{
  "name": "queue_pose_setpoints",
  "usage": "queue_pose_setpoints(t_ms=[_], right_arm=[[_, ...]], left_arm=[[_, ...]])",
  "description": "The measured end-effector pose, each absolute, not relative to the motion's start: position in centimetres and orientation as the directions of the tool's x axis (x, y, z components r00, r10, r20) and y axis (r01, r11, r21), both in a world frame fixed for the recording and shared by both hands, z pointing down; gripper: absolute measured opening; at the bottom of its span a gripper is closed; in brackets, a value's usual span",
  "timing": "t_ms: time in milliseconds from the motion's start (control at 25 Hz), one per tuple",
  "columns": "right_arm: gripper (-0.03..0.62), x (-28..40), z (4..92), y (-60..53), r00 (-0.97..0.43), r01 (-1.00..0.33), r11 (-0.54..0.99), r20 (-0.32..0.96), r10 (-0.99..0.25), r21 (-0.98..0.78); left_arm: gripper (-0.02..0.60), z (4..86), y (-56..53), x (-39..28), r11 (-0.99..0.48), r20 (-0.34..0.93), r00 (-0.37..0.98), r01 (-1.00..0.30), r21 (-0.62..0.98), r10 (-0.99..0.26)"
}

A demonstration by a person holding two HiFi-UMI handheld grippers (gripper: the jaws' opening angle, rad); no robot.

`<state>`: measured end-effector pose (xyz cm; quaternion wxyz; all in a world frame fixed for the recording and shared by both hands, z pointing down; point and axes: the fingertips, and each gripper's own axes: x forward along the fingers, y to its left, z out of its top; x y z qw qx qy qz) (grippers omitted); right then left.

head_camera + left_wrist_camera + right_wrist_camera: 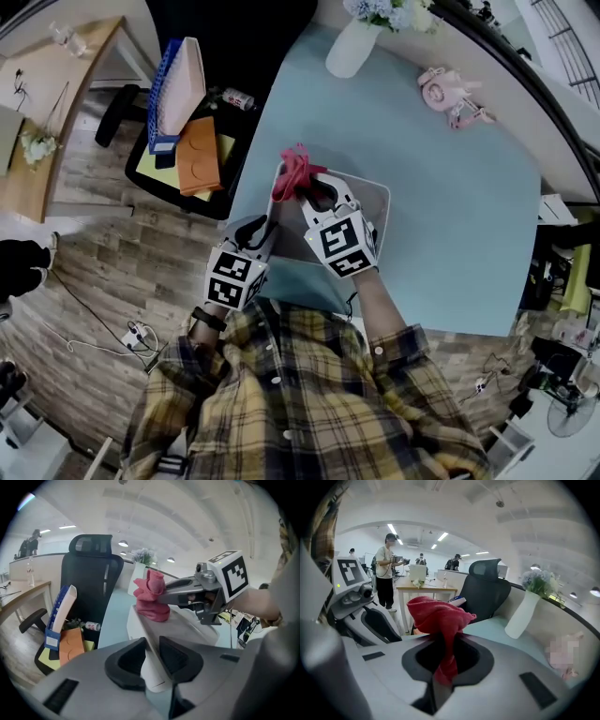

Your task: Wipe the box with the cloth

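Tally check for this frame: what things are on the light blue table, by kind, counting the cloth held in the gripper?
White box: 1
Red cloth: 1
White vase with flowers: 1
Pink toy-like item: 1
Total: 4

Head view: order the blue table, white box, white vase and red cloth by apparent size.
1. blue table
2. white box
3. white vase and red cloth: these look alike, and the right gripper hides part of the cloth, so they are left unranked.
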<state>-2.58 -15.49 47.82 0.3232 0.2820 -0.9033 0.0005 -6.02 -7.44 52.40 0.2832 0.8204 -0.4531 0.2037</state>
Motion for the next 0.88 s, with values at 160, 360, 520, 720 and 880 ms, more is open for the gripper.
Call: queue_pose_setpoints(t_ms=[160,360,520,720,880], right_arm=[[0.041,-4.1,49.5,-16.3,-0.632,-0.434,0.882,0.636,-0.443,0.183],[0.041,-4.9,50.8,-17.1,-0.612,-0.387,0.907,0.689,-0.389,0.167],[0.041,-5.2,51.1,-17.1,-0.592,-0.375,0.913,0.716,-0.370,0.161],[0.041,-4.8,51.2,-16.9,-0.584,-0.374,0.912,0.721,-0.374,0.170],[0.041,-4.1,51.2,-17.1,-0.570,-0.372,0.912,0.733,-0.371,0.172]], left_arm=[[0.091,52.3,-7.4,-6.1,-0.421,0.588,0.507,-0.860,0.290,-0.630],[0.091,52.3,-7.5,-6.2,-0.417,0.580,0.506,-0.861,0.291,-0.638],[0.091,52.4,-7.4,-6.3,-0.421,0.577,0.508,-0.859,0.290,-0.639],[0.091,52.3,-7.3,-6.2,-0.425,0.577,0.504,-0.861,0.279,-0.643],[0.091,52.3,-7.4,-6.1,-0.423,0.579,0.502,-0.863,0.278,-0.643]])
